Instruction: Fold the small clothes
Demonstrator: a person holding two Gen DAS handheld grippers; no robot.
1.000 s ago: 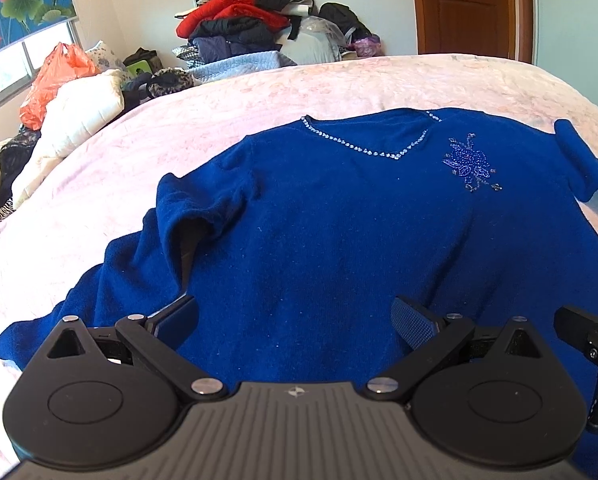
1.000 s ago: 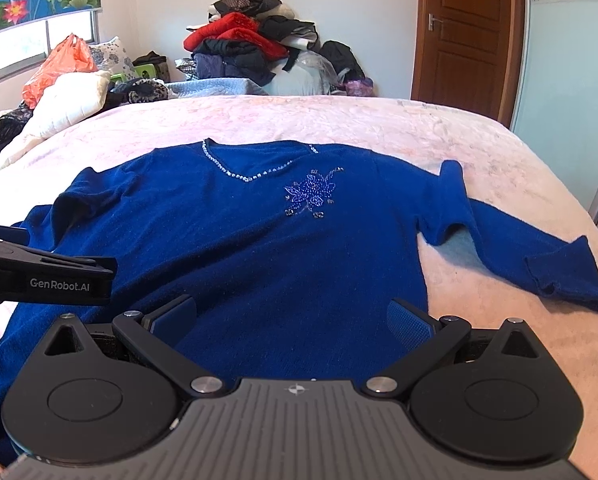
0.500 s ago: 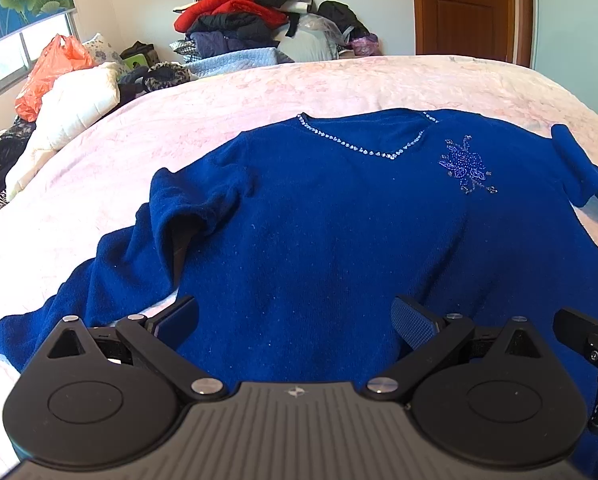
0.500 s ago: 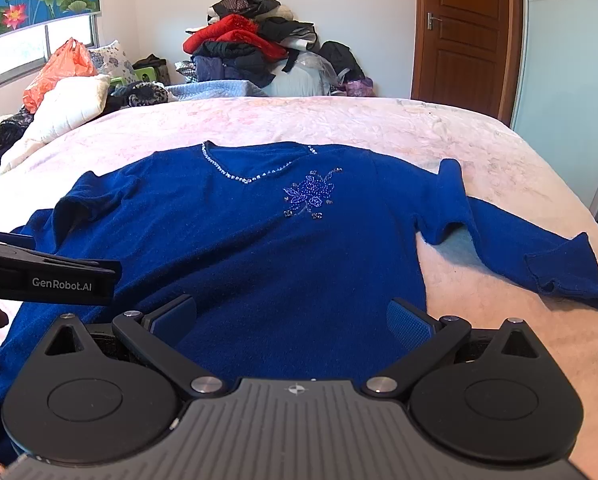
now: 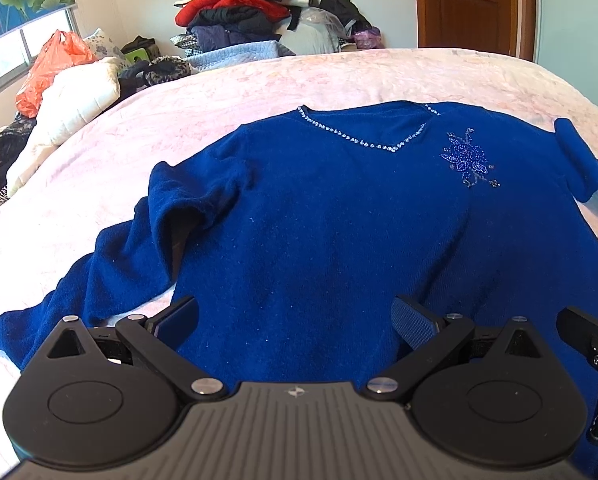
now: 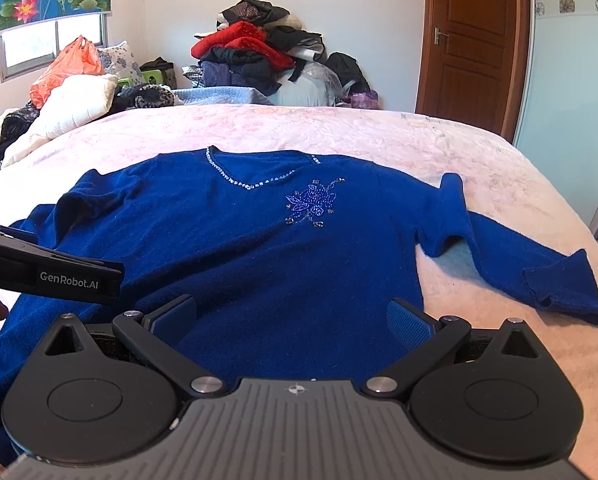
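A dark blue sweater (image 5: 339,220) with a beaded V-neck and a beaded flower lies face up and spread on a pink bed (image 5: 203,120). It also shows in the right wrist view (image 6: 259,240). Its left sleeve (image 5: 111,264) is bunched and trails toward me. Its right sleeve (image 6: 539,264) lies out on the bed. My left gripper (image 5: 295,320) is open and empty above the sweater's lower hem. My right gripper (image 6: 291,318) is open and empty above the hem, to the right of the left one.
A heap of clothes (image 6: 259,56) is piled beyond the far end of the bed. A white quilt (image 6: 75,104) and an orange bag (image 6: 67,68) lie at the far left. A wooden door (image 6: 471,40) stands at the back right.
Both grippers have pulled back and risen slightly, so the sweater sits a little lower and farther in both views. Both stay open. The sweater has not moved.
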